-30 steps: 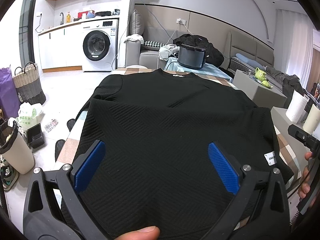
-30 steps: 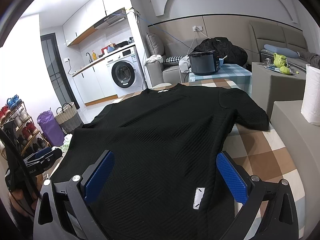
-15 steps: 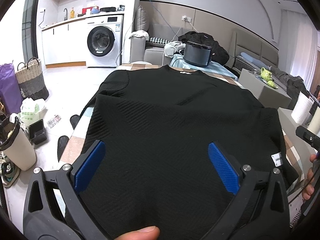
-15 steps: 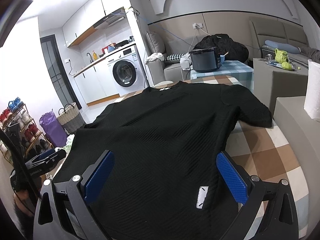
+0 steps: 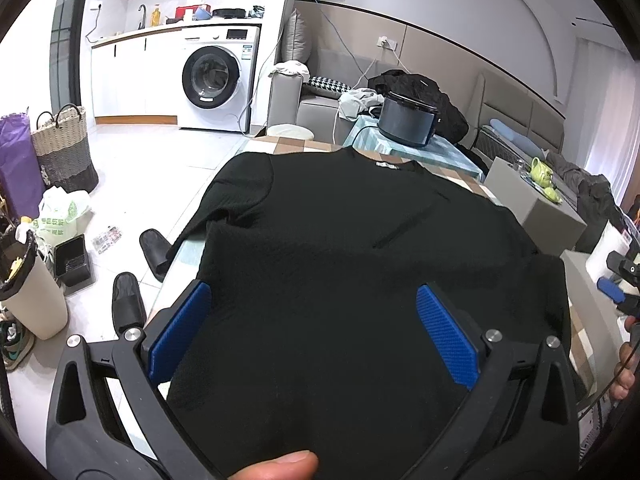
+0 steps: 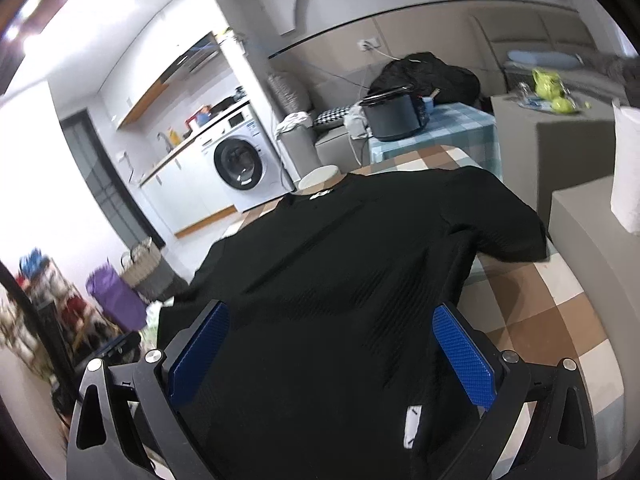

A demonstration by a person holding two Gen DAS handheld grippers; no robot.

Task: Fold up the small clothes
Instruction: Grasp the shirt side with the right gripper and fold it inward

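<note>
A black short-sleeved T-shirt lies spread flat on the checked table, collar at the far end. My left gripper is open, its blue pads wide apart over the hem's left part. A thumb shows at the bottom edge of that view. In the right wrist view the T-shirt fills the middle, and my right gripper is open over the hem's right part, near a white label. The right gripper also shows at the right edge of the left wrist view. No cloth is pinched.
A dark cooker pot stands on a blue-checked table behind. Grey blocks and a paper roll sit to the right. On the floor at left are slippers, a bin and a basket.
Both grippers have moved forward and lower over the shirt, which now looms larger. The right view has tilted and blurred. The white label has left the left view. Jaws stay open.
</note>
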